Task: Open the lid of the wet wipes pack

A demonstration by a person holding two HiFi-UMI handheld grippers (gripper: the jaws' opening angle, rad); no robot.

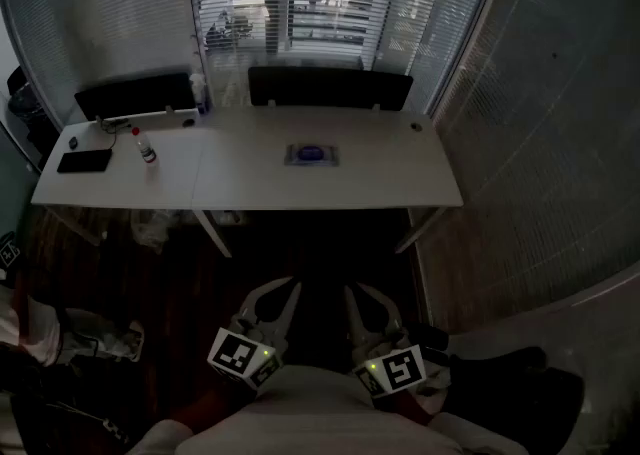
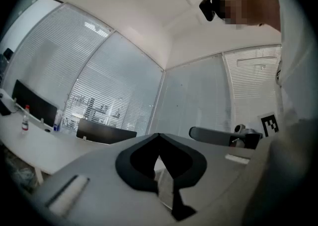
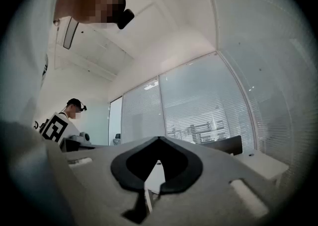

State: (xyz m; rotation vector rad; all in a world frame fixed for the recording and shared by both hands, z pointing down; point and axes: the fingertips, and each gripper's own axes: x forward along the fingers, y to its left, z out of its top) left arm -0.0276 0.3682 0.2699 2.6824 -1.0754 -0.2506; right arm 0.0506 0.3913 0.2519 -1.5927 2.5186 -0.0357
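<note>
- The wet wipes pack point(image 1: 311, 154) lies flat near the middle of the white worktop point(image 1: 380, 181). It is clear of all four edges, with bare surface on every side.
- A blue patch marks the top of the pack. It is too small to tell whether the lid is raised.
- The left tool point(image 1: 283, 295) and the right tool point(image 1: 365, 303) are held side by side close to the person's body. Both are well apart from the worktop, with dark floor point(image 1: 320, 243) between them and its near edge.
- Left tool: the jaws meet at the tips, with nothing between them.
- Right tool: the jaws are fully together, with nothing held.
- A small bottle point(image 1: 146, 148) and a black flat device point(image 1: 84, 160) occupy the left end of the worktop, well apart from the pack.
- Two black screens point(image 1: 330, 87) line the far edge.
- The right end of the worktop stands near a glass wall point(image 1: 520, 143) with blinds.
- A second person point(image 3: 74, 108) stands at the left of the right gripper view.
</note>
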